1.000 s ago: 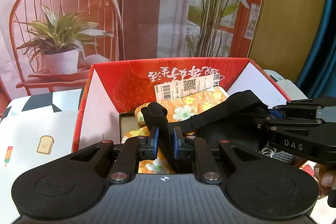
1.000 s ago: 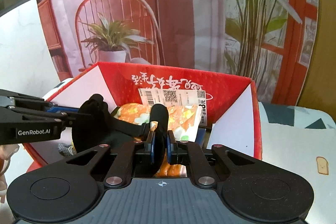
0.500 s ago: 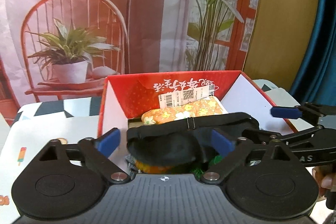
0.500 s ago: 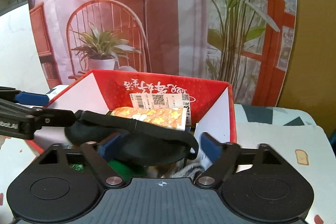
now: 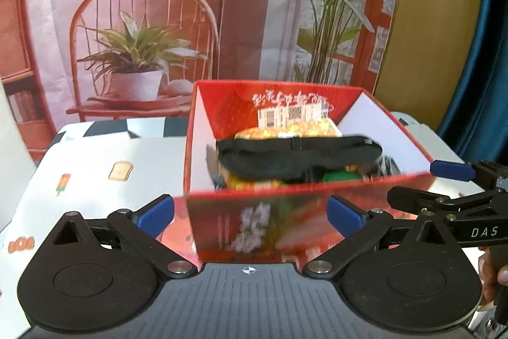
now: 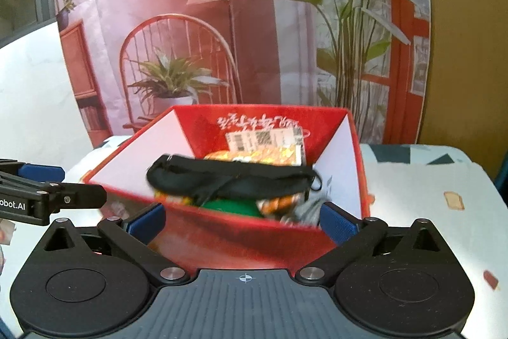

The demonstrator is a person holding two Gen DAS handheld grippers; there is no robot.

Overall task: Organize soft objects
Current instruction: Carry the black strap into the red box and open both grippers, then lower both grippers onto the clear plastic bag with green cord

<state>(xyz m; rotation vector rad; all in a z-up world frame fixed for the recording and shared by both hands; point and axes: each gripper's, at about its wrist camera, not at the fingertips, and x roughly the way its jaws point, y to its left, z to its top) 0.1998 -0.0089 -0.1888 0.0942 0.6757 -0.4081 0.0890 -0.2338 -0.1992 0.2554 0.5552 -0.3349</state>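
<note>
A black eye mask point(image 5: 298, 156) lies flat inside the red box point(image 5: 385, 129), on top of the other soft things there, with an orange flowered pouch point(image 5: 287, 131) just behind it and something green point(image 6: 230, 207) under its front edge. The left gripper point(image 5: 250, 213) is in front of the red box with its blue fingers point(image 5: 154, 212) spread wide and nothing between them. The right gripper point(image 6: 243, 220) is also in front of the red box, spread wide and holding nothing.
</note>
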